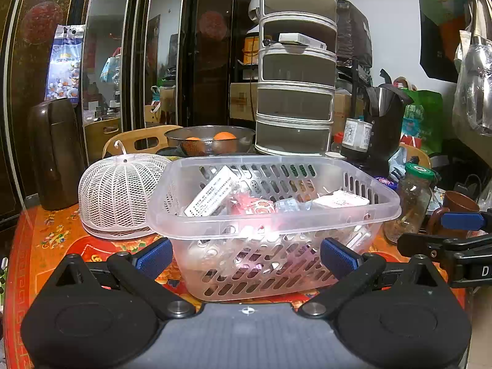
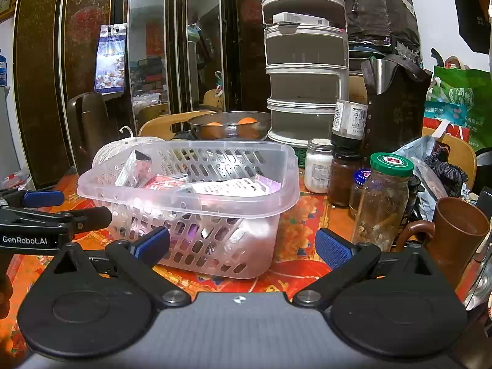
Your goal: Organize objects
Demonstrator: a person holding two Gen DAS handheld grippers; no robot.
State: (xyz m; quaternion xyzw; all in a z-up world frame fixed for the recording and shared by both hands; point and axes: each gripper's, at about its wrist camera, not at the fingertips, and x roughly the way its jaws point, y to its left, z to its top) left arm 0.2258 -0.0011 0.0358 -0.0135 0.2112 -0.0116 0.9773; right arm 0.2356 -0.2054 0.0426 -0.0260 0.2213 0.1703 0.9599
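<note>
Both tools (image 1: 246,256) (image 2: 241,246) wide apart, empty

Lived-in home dining corner: cluttered red floral tablecloth (image 1: 55,233), steel bowl of oranges (image 1: 212,141), white mesh food cover (image 1: 120,196), green-lidded glass jar (image 2: 384,196), dark mirrored cabinets (image 1: 101,46).

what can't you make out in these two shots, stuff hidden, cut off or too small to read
- Lower contents of the basket: left wrist view, blurred behind its slotted, cloudy wall.
- Print on the white box inside it: left wrist view, too small to read.
- Brown mug: right wrist view, its base hidden behind the right gripper.
- Mesh food cover: right wrist view, mostly hidden behind the basket.
- Top of the tiered shelf: right wrist view, cut off by the top edge.
</note>
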